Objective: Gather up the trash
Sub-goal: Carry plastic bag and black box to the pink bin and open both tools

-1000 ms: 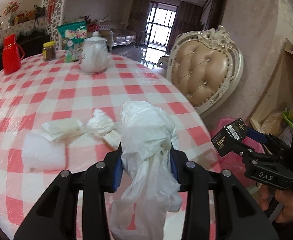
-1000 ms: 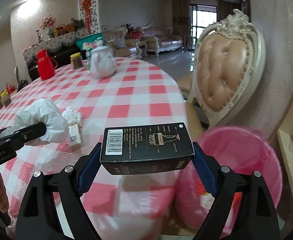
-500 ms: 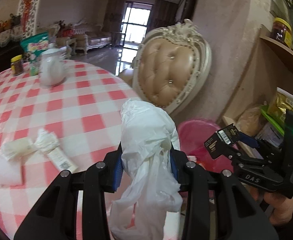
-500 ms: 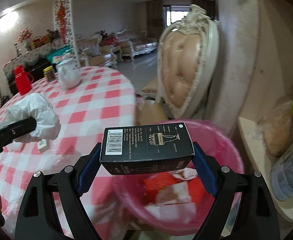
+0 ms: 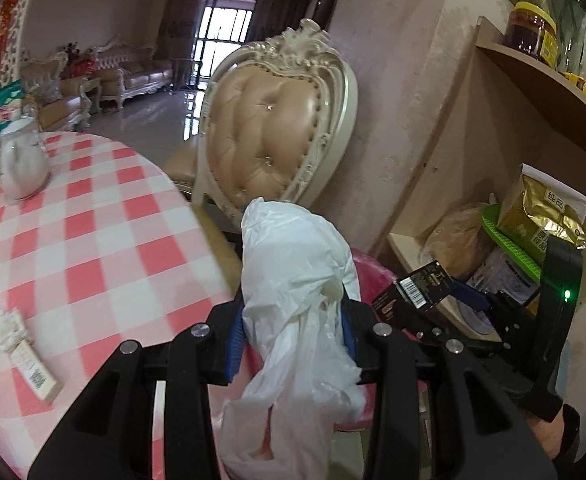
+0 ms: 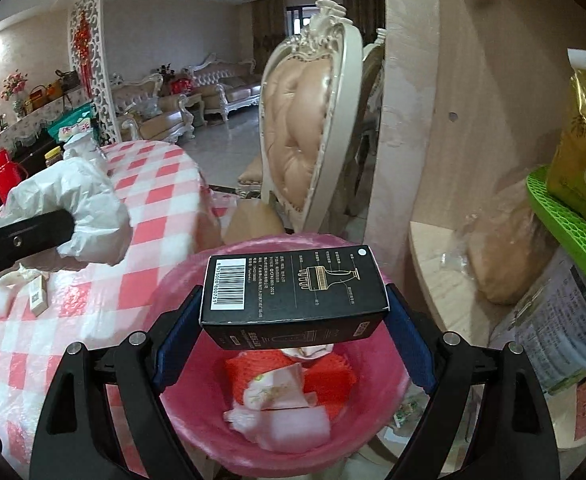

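My left gripper [image 5: 291, 322] is shut on a crumpled white plastic bag [image 5: 297, 280], held over the table edge beside the pink trash bin [image 5: 369, 268]. The bag also shows in the right wrist view [image 6: 73, 204]. My right gripper [image 6: 293, 320] is shut on a black box with a barcode [image 6: 293, 288], held directly above the open pink trash bin [image 6: 381, 408], which holds red and white wrappers. The box also shows in the left wrist view [image 5: 413, 288]. A small cream packet [image 5: 33, 372] and white wads lie on the checkered table [image 5: 93, 232].
A padded cream chair [image 5: 269, 144] stands behind the bin. A wooden shelf unit [image 6: 445, 280] with bags and jars is at the right, close to the bin. A white teapot [image 5: 23, 164] stands far back on the table.
Both grippers have swung right, away from the table middle, toward the pink bin. The black box now hangs over the bin's opening; the white bag has come to the table edge.
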The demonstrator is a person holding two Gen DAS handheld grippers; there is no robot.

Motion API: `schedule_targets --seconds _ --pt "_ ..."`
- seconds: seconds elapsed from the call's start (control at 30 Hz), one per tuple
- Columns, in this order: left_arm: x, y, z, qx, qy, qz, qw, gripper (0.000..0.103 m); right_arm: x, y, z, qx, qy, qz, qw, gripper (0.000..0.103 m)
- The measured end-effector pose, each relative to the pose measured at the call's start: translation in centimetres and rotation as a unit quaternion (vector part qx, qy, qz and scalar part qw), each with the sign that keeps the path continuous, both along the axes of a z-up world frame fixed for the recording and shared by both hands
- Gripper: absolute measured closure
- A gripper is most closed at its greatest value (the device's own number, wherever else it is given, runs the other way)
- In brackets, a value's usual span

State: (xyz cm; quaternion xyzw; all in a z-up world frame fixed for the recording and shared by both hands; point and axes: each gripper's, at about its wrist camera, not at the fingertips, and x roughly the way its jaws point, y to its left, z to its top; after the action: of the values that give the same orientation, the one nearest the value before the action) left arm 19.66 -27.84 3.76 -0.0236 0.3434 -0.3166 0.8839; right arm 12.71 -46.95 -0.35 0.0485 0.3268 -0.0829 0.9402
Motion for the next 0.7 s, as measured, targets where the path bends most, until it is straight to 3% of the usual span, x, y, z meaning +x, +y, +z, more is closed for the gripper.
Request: schedule_targets --seconds 0.33,0.57,0.7 --pt "2.3 -4.0 -0.5 0.008 0.016 -0.026 0.9995 0.064 0.3 -1.0 -0.5 0.005 0.008 -0.007 1.0 0.018" --pt "3.4 -4.9 -1.0 0.0 0.032 -0.031 0.999 0.044 -0.3 -1.4 -0.6 0.01 0.009 -0.011 1.0 0.018" --pt "3.4 -4.6 -1.0 0.002 0.03 -0.028 0.9991 0.042 -0.4 -1.6 -0.6 0.017 0.009 -0.01 1.0 0.018"
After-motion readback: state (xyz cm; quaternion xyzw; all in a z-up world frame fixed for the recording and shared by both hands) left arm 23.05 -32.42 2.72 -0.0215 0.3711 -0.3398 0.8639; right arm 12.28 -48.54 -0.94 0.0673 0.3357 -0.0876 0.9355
